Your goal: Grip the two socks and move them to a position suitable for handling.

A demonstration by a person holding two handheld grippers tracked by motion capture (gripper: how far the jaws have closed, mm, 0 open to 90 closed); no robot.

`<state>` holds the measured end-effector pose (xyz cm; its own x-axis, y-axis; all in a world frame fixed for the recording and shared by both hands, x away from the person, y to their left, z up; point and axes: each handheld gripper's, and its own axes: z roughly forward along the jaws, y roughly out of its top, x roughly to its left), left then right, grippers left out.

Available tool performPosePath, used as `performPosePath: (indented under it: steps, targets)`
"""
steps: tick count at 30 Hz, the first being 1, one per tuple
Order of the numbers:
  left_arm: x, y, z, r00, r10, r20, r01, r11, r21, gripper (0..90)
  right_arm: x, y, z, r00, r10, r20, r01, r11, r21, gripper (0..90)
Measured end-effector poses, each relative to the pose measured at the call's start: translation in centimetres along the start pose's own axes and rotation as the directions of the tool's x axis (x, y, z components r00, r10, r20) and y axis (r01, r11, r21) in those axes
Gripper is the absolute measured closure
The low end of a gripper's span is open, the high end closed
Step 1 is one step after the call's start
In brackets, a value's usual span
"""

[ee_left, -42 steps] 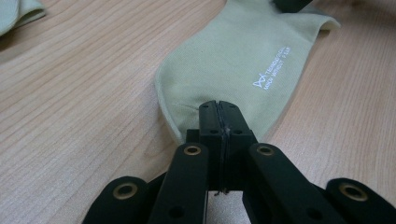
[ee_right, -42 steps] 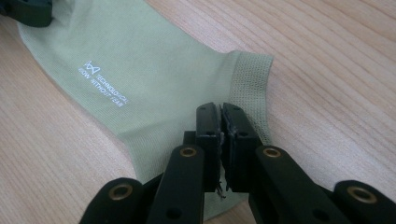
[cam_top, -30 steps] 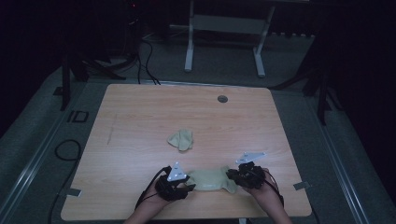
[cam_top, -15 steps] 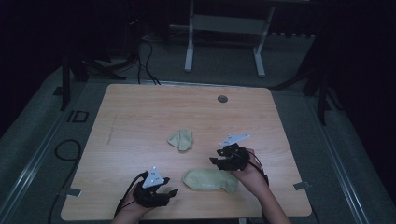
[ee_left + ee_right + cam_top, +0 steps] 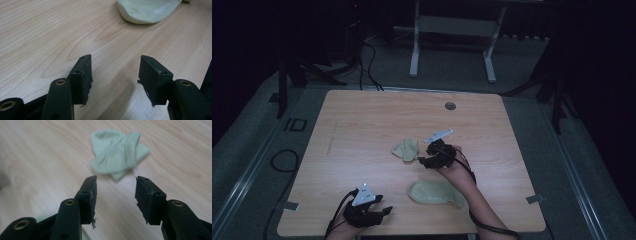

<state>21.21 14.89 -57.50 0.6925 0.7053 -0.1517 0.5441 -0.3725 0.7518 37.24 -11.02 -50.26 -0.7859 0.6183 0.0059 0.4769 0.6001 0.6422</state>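
Two pale green socks lie on the wooden table (image 5: 362, 130). One sock (image 5: 436, 194) is spread flat near the front edge; its toe end (image 5: 147, 11) shows ahead of my left gripper (image 5: 115, 68). The other sock (image 5: 406, 149) is crumpled near the table's middle and appears as the crumpled sock (image 5: 117, 153) just beyond my right gripper (image 5: 116, 188). My left gripper (image 5: 384, 211) rests at the front left, open and empty. My right gripper (image 5: 422, 161) hovers right beside the crumpled sock, open, nothing between its jaws.
A small round grommet (image 5: 450, 106) sits near the table's far edge. Beyond the table stand a white metal frame (image 5: 452, 30) and floor cables (image 5: 367, 60). Tape tabs mark the front corners (image 5: 535, 199).
My right gripper let go of the flat sock and travelled up and left to the crumpled sock. My left gripper drew back toward the front left corner, leaving the flat sock spread out.
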Motion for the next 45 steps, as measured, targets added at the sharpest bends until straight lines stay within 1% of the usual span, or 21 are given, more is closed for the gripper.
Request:
performPosePath:
  steps: [1,7,8,9,11,13,15,17,18,19,21,22,24,25,26,29,31,32,37,38,45]
  targets:
    - [0.0,0.0,0.0,1.0,0.0,0.0,0.0,1.0,0.0,44.1,0.0,0.0,0.0,1.0,0.0,0.0,0.0,1.0,0.0,51.8]
    - [0.1,0.0,0.1,1.0,-0.003,0.001,0.003,1.0,-0.009,44.2,0.4,2.7,3.2,0.9997,0.006,0.022,-0.006,1.0,0.02,49.6]
    - [0.1,0.0,0.1,1.0,-0.003,0.001,0.003,1.0,-0.009,44.2,0.4,2.7,3.2,0.9997,0.006,0.022,-0.006,1.0,0.02,49.6]
    - [0.0,0.1,0.0,1.0,-0.001,-0.001,0.001,0.9999,-0.017,44.2,0.5,3.5,4.3,0.9995,0.003,0.032,-0.004,0.999,0.036,47.5]
    - [-0.1,0.1,-0.1,1.0,-0.002,0.001,0.002,0.9997,-0.025,44.2,0.6,3.8,4.9,0.9993,0.01,0.037,-0.012,0.999,0.042,46.4]
    - [-0.1,0.2,-0.3,1.0,0.001,0.0,-0.001,0.9995,-0.033,44.1,0.5,4.7,6.5,0.9977,0.019,0.065,-0.023,0.998,0.061,41.8]
    - [-0.1,0.2,-0.3,1.0,0.005,-0.003,-0.005,0.9992,-0.04,44.1,0.3,5.2,7.5,0.9968,0.041,0.068,-0.046,0.996,0.075,38.6]
    - [0.0,0.1,-0.3,0.9999,0.013,-0.009,-0.013,0.999,-0.042,42.6,0.2,5.5,8.5,0.9944,0.05,0.093,-0.058,0.995,0.087,36.6]
    - [0.0,0.1,-0.3,0.9999,0.013,-0.009,-0.013,0.999,-0.042,42.6,0.2,5.5,8.5,0.9944,0.05,0.093,-0.058,0.995,0.087,36.6]
    - [0.1,0.1,-0.4,0.9999,0.0,-0.013,-0.001,0.9985,-0.054,42.6,0.2,5.7,9.3,0.9881,0.047,0.146,-0.063,0.993,0.103,36.1]
    - [0.2,0.2,-0.4,0.9999,-0.004,-0.013,0.003,0.9982,-0.061,42.6,0.0,5.6,10.1,0.9872,0.073,0.142,-0.09,0.989,0.121,36.7]
    - [0.2,0.2,-0.6,0.9998,-0.005,-0.019,0.004,0.998,-0.064,42.6,0.1,5.5,10.5,0.9873,0.068,0.144,-0.087,0.987,0.133,39.0]
    - [0.2,0.2,-0.6,0.9998,-0.005,-0.02,0.004,0.998,-0.064,42.6,0.3,5.5,10.4,0.9888,0.06,0.137,-0.078,0.989,0.128,48.2]
    - [0.3,0.1,-0.6,0.9998,-0.004,-0.02,0.003,0.9981,-0.061,42.6,0.3,5.5,10.4,0.9888,0.06,0.137,-0.078,0.989,0.128,48.2]
    - [0.3,0.1,-0.6,0.9997,-0.009,-0.024,0.007,0.9981,-0.062,42.6,0.7,5.6,10.4,0.9916,0.028,0.126,-0.045,0.991,0.13,56.6]
    - [0.3,0.2,-0.7,0.9996,-0.015,-0.023,0.014,0.9975,-0.069,42.6,0.8,5.6,10.3,0.9938,0.014,0.11,-0.028,0.991,0.13,64.4]
    - [0.3,0.2,-0.7,0.9996,-0.015,-0.023,0.014,0.9975,-0.069,42.6,0.8,5.5,10.3,0.9937,0.015,0.111,-0.029,0.991,0.128,64.4]
    - [0.2,0.2,-0.6,0.9998,-0.01,-0.019,0.009,0.9977,-0.067,42.5,0.9,5.5,10.3,0.9917,0.011,0.128,-0.027,0.992,0.126,74.9]
    - [0.2,0.2,-0.5,0.9998,-0.012,-0.015,0.011,0.998,-0.062,42.5,0.9,5.6,9.9,0.9921,0.034,0.12,-0.052,0.987,0.149,76.6]
    - [0.2,0.2,-0.5,0.9998,-0.015,-0.011,0.014,0.998,-0.062,42.2,0.7,5.5,9.0,0.9937,0.046,0.102,-0.061,0.988,0.144,76.6]
    - [0.3,0.2,-0.5,0.9996,-0.025,-0.012,0.024,0.9975,-0.067,41.7,-0.6,4.7,5.6,0.9897,0.078,0.12,-0.09,0.991,0.101,76.6]
